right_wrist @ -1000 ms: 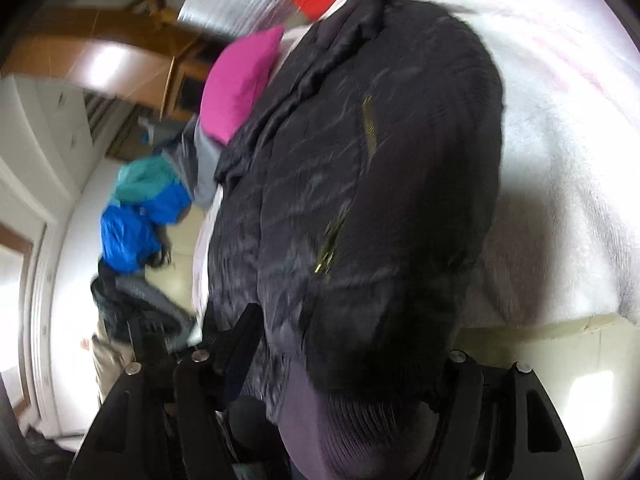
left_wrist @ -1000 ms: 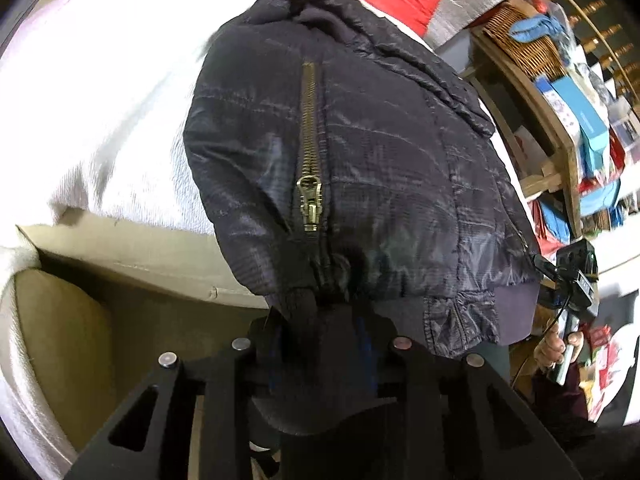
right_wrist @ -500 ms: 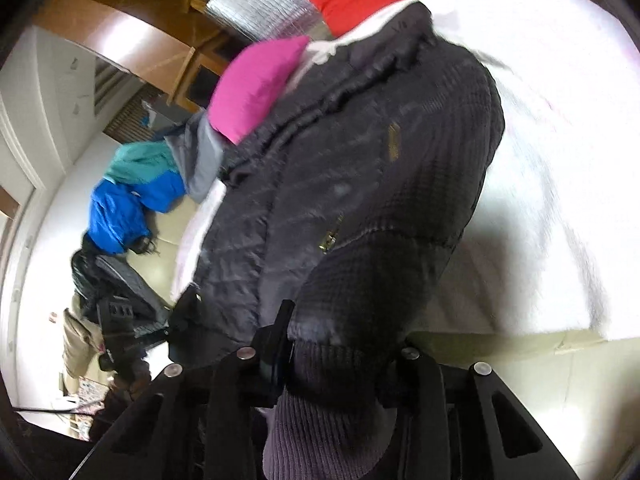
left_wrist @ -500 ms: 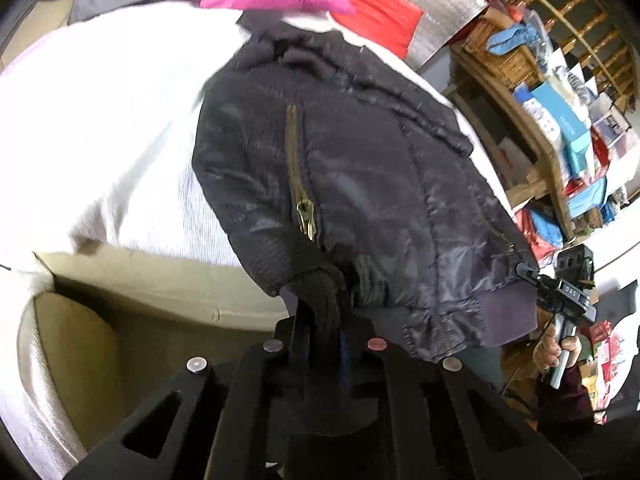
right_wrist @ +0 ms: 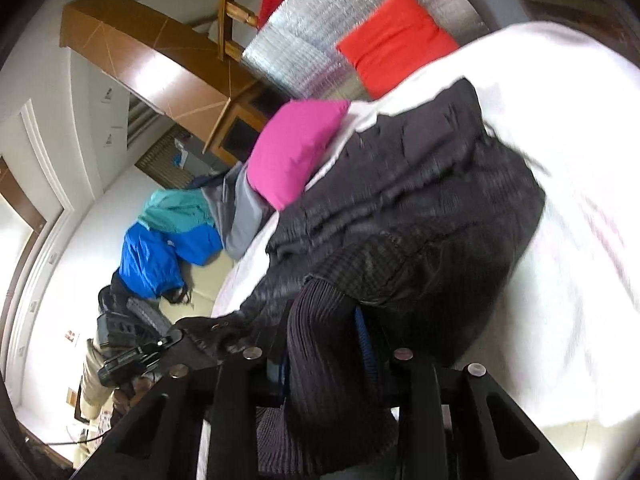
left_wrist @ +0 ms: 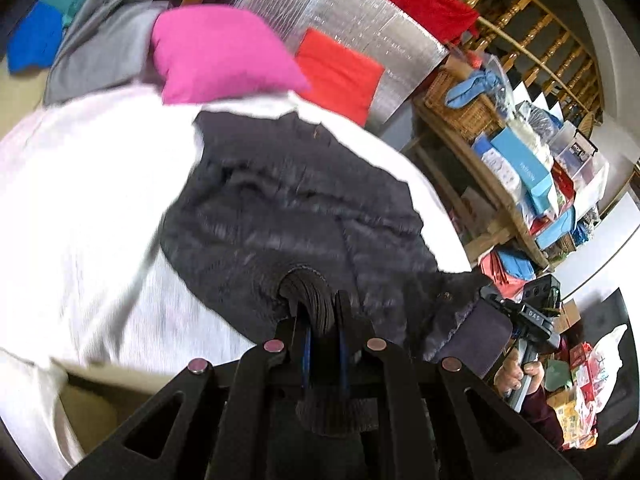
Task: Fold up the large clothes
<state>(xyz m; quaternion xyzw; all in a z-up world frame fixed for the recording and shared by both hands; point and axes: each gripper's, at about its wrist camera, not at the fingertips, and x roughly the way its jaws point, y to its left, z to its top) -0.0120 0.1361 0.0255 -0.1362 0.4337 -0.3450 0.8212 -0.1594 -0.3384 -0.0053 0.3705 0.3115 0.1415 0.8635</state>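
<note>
A black quilted jacket (left_wrist: pixel 288 208) lies on a white-covered bed (left_wrist: pixel 80 200). My left gripper (left_wrist: pixel 320 320) is shut on the jacket's ribbed hem at its near edge. My right gripper (right_wrist: pixel 328 332) is shut on the ribbed hem of the same jacket (right_wrist: pixel 420 208) at the other bottom corner. In the left wrist view the right gripper (left_wrist: pixel 520 316) shows at the right, holding the hem. In the right wrist view the left gripper (right_wrist: pixel 132 356) shows at the lower left. The hem is lifted and bunched over the jacket's body.
A pink pillow (left_wrist: pixel 216 52) and a red pillow (left_wrist: pixel 340 72) lie at the head of the bed against a silver panel (left_wrist: pixel 352 16). A cluttered wooden shelf (left_wrist: pixel 520 168) stands right of the bed. Blue and grey clothes (right_wrist: pixel 168 240) lie on the floor.
Both grippers have closed tighter on the hem and carried it up and forward over the jacket toward the pillows. The front zipper is now hidden under the fold.
</note>
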